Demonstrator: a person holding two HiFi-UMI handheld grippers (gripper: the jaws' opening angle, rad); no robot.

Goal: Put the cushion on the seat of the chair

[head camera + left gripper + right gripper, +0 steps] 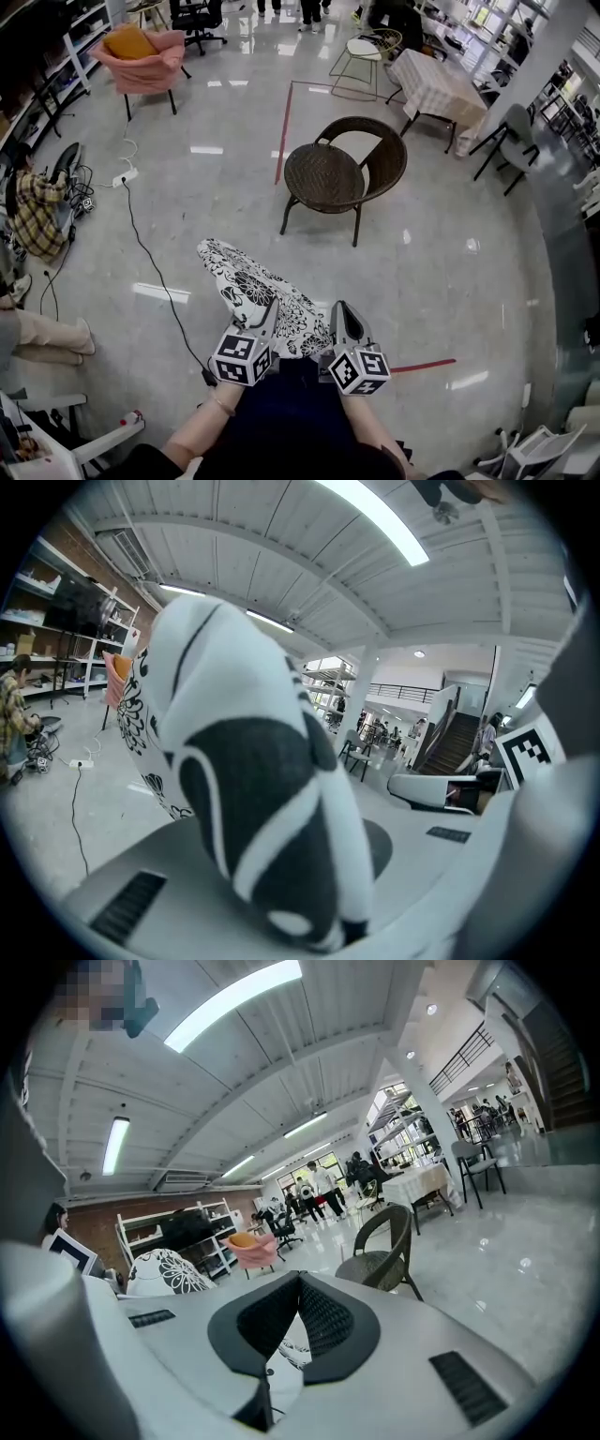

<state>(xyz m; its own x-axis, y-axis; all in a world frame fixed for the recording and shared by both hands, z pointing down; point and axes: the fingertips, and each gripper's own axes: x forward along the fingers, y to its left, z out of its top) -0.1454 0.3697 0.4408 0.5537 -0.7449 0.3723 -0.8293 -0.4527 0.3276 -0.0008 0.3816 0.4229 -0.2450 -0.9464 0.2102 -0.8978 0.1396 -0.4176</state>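
Basically left gripper (270, 309) and right gripper (342, 314) jaws both pinch the cushion (251, 286) at its near end, chair (323, 178) seat beyond, slightly right.

The glossy grey floor (441, 281) carries a dark brown round wicker chair (324, 178) ahead of the right tongs (343, 315), and a thin black cable (157, 274) left of the left tongs (271, 311).

Your head camera looks steeply down past the left gripper (270, 309) and right gripper (343, 314), with the chair (342, 178) at 12 o'clock, well ahead. The left gripper camera sits against the cushion (253, 789), which fills its centre. The right gripper camera faces nearly level and shares the chair (380, 1258) at 1 o'clock.
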